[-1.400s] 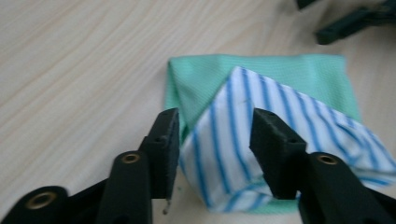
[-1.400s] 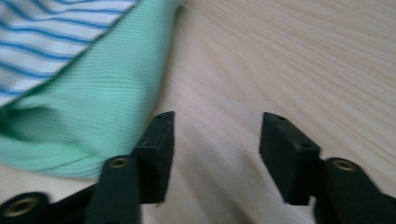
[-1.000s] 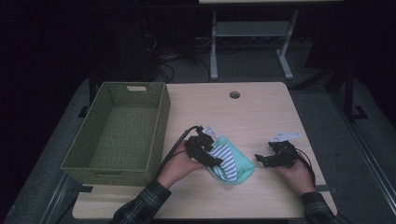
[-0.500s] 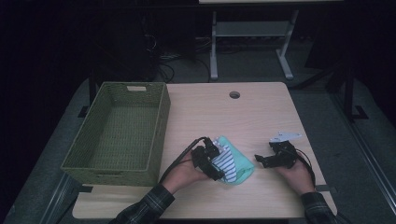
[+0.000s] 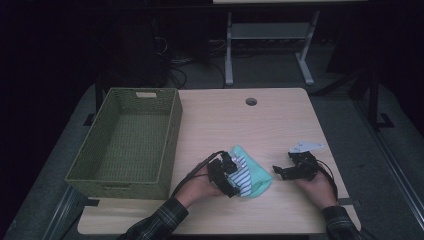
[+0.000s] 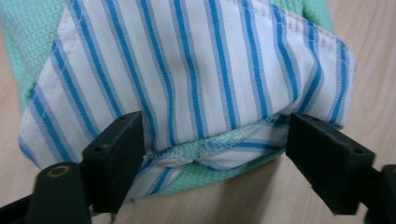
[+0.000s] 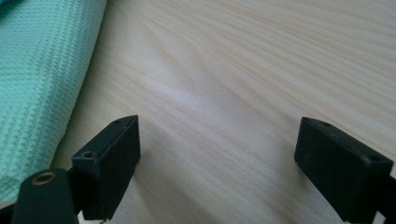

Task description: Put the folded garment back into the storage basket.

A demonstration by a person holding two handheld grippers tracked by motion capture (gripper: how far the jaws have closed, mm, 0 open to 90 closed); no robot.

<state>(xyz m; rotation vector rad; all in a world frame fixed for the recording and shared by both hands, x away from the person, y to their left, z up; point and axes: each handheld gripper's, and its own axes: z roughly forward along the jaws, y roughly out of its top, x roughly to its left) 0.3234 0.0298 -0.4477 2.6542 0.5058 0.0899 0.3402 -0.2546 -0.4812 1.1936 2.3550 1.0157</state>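
A folded cloth lies on the wooden table (image 5: 240, 125) near its front edge, mint green (image 5: 259, 176) with a blue-and-white striped side (image 5: 244, 179). My left gripper (image 5: 231, 175) is low at the cloth's left end. In the left gripper view the striped fold (image 6: 196, 70) lies between the jaws of that gripper (image 6: 215, 140). They have just been opening and stand wide, the right one clear of the fabric. My right gripper (image 5: 280, 171) rests open just right of the cloth. Bare wood shows between its jaws (image 7: 217, 135), and the green cloth (image 7: 37, 70) is off to its left.
A green woven basket (image 5: 170, 145) stands empty on the table's left side, close to my left forearm. A round cable hole (image 5: 251, 101) sits near the far edge. Beyond the table the floor is dark, with a white desk frame (image 5: 229, 55).
My left gripper has sunk and shifted toward the near edge at the cloth's left end, and its jaws stand wider. The right gripper has kept still.
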